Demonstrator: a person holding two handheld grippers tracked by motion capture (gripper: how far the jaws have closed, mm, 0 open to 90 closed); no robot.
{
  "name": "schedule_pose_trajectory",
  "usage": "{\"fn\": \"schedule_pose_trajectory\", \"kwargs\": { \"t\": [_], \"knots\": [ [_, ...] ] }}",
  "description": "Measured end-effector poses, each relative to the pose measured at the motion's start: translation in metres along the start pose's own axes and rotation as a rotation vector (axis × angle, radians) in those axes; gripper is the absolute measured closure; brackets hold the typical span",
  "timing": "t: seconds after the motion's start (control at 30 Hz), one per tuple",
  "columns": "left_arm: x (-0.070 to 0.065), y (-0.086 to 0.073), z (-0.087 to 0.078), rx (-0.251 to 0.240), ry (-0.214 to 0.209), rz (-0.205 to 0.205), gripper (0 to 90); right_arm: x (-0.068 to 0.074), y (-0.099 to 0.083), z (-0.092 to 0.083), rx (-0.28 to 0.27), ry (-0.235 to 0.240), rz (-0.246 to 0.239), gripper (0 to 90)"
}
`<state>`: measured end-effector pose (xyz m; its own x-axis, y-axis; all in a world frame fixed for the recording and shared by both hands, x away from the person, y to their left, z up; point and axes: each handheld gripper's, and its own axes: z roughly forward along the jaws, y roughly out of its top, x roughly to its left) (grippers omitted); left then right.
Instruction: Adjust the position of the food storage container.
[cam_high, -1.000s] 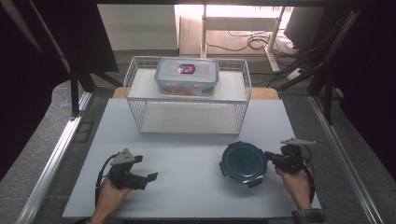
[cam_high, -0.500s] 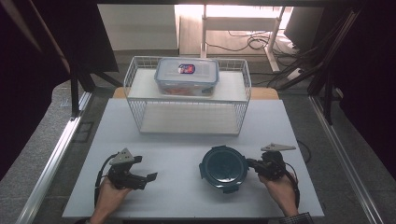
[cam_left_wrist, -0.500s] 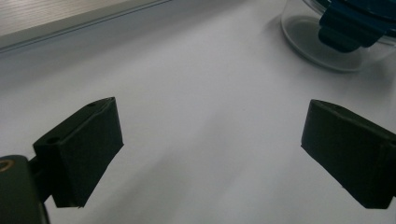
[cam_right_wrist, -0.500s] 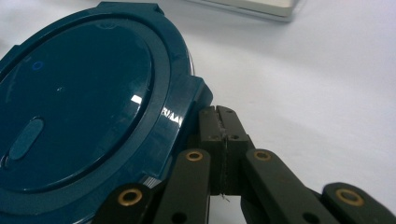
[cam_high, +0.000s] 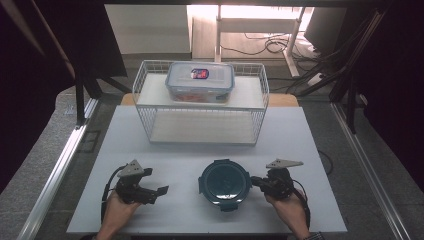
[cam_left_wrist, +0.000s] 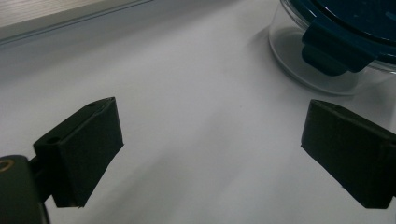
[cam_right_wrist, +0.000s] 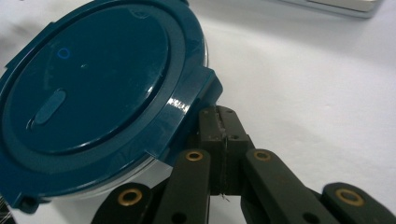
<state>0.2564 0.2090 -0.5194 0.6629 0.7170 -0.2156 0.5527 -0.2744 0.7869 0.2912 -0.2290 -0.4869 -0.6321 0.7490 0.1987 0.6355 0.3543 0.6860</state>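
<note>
White and matte, the table carries a round clear container near its front edge, upright with its glossy dark-blue clip lid facing up; being round, it has no long axis. Right claw is pressed fully together, its tips against the lid's clip tab on the container's right side. Left claw gapes wide with nothing between its pads, well left of the container.
</note>
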Motion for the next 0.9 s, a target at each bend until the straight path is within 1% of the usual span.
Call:
{"fn": "schedule_pose_trajectory", "kwargs": {
  "t": [0.27,0.53,0.73,0.9],
  "knots": [
    [-0.001,0.000,0.000,0.008,-0.010,-0.004,5.1,0.014,-0.001,0.004,0.000,0.030,-0.010,89.8],
    [-0.004,0.001,0.002,0.028,-0.015,0.005,5.1,0.026,0.002,0.012,0.002,0.057,-0.027,89.8],
    [-0.004,0.001,0.002,0.025,-0.017,-0.001,5.1,0.033,0.002,0.016,0.005,0.073,-0.036,89.8],
    [-0.004,0.000,0.001,0.028,-0.017,-0.005,5.1,0.040,0.002,0.018,0.015,0.093,-0.054,89.8]
  ]
}}
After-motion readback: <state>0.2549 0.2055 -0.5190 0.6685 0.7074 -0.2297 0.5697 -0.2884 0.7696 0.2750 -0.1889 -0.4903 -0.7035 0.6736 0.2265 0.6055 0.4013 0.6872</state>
